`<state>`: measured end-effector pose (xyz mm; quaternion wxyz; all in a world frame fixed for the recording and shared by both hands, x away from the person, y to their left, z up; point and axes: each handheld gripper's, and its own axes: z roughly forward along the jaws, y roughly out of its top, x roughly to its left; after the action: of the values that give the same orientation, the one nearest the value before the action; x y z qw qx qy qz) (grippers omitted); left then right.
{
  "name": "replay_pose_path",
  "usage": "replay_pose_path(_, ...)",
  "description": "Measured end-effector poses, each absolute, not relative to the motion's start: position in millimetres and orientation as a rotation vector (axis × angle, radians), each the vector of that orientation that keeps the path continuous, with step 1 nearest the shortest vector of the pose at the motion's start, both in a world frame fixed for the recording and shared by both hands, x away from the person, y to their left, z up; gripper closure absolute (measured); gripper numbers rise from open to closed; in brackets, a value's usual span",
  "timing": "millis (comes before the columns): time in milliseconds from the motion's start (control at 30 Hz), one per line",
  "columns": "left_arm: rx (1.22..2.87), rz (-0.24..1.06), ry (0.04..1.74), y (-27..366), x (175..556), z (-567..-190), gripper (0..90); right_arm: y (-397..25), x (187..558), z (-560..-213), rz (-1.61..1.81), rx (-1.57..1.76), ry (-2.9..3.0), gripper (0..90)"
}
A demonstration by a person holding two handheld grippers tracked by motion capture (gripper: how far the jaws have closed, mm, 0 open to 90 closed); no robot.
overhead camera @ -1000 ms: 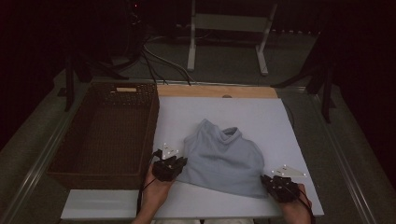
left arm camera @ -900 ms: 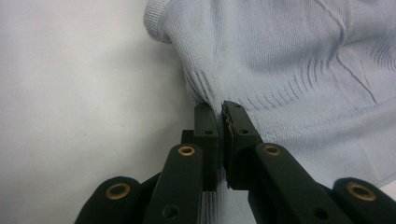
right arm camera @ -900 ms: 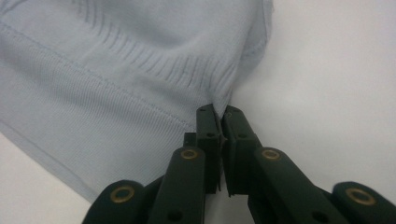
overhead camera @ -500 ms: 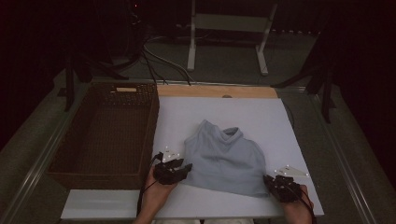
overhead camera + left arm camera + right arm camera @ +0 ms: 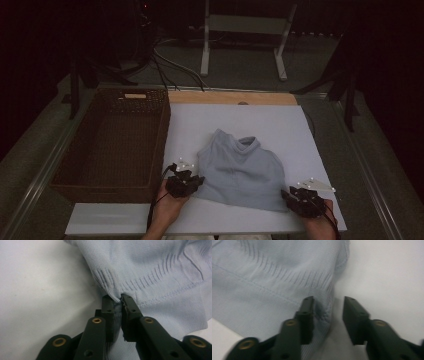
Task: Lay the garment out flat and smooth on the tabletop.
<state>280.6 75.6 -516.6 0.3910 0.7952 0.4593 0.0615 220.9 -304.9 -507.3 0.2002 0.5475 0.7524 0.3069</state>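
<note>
A pale blue knit top (image 5: pixel 240 170) lies spread on the white table sheet (image 5: pixel 280 125), collar toward the far side. My left gripper (image 5: pixel 192 181) is at its near left corner, shut on a pinch of the ribbed hem (image 5: pixel 117 300). My right gripper (image 5: pixel 290 195) is at the near right corner. Its jaws stand open around the hem's edge (image 5: pixel 325 311), one jaw on the cloth and the other over the bare sheet (image 5: pixel 387 277).
A dark wicker basket (image 5: pixel 117 142) stands at the table's left, right beside the sheet. A wooden strip (image 5: pixel 230 97) runs along the far edge. Cables and a white stand (image 5: pixel 240 30) lie on the floor beyond.
My right gripper has moved in to the top's near right corner. The left one has stayed shut on the hem, shifting slightly right; the cloth has bunched a little.
</note>
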Motion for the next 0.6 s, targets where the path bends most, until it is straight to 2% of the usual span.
replay_pose_path(67, 2.017, 0.153, 1.165, 76.0, 279.3, -513.5, 85.6, -304.9, 220.9, -508.0, 0.859, 1.534, 2.115, 53.9)
replay_pose_path(167, 2.016, 0.158, 1.156, 77.3, 277.2, -509.4, 85.9, -304.1, 221.3, -509.4, 0.854, 1.541, 2.130, 53.8)
replay_pose_path(300, 2.020, 0.169, 1.137, 78.8, 270.8, -502.5, 86.3, -305.1, 223.0, -511.2, 0.870, 1.574, 2.149, 59.5)
replay_pose_path(367, 2.012, 0.160, 1.132, 80.0, 268.9, -499.8, 86.4, -304.9, 223.5, -510.8, 0.898, 1.587, 2.172, 69.5)
replay_pose_path(400, 2.005, 0.154, 1.130, 80.7, 267.9, -498.4, 86.4, -303.5, 223.3, -509.6, 0.883, 1.578, 2.174, 80.0)
replay_pose_path(433, 2.001, 0.147, 1.128, 81.5, 266.8, -496.8, 86.4, -303.5, 223.3, -509.6, 0.883, 1.578, 2.174, 80.0)
replay_pose_path(500, 1.989, 0.141, 1.109, 84.0, 261.0, -490.7, 86.4, -304.7, 221.4, -506.0, 0.905, 1.580, 2.173, 85.6)
replay_pose_path(600, 1.980, 0.133, 1.099, 86.5, 256.8, -487.0, 86.4, -305.1, 217.9, -501.8, 0.918, 1.568, 2.170, 86.1)
